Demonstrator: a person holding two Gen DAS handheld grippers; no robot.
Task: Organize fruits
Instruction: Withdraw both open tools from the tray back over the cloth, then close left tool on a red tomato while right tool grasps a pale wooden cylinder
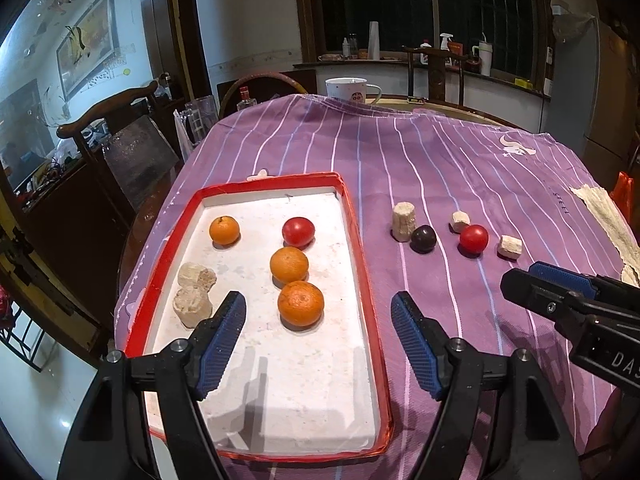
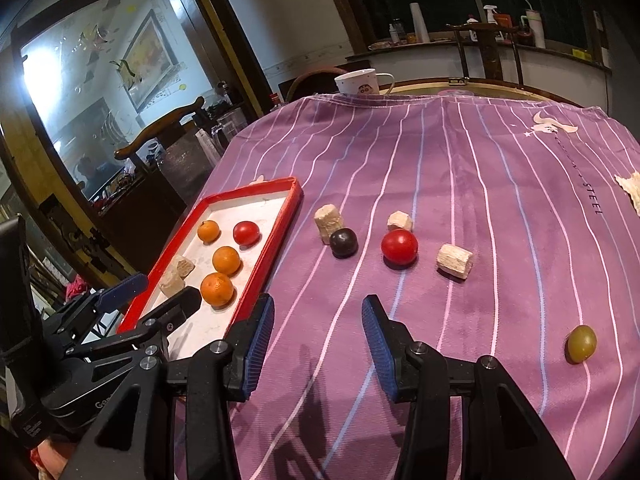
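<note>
A red-rimmed white tray holds three oranges, a red tomato and two pale chunks. On the purple cloth lie a dark plum, a red tomato, several pale chunks and a green grape. My left gripper is open and empty over the tray, around the nearest orange's level. My right gripper is open and empty above the cloth, short of the plum and tomato.
A white mug stands at the table's far edge. A wooden chair stands left of the table. A pale dried husk lies at the cloth's right edge. Another chair stands beyond the table.
</note>
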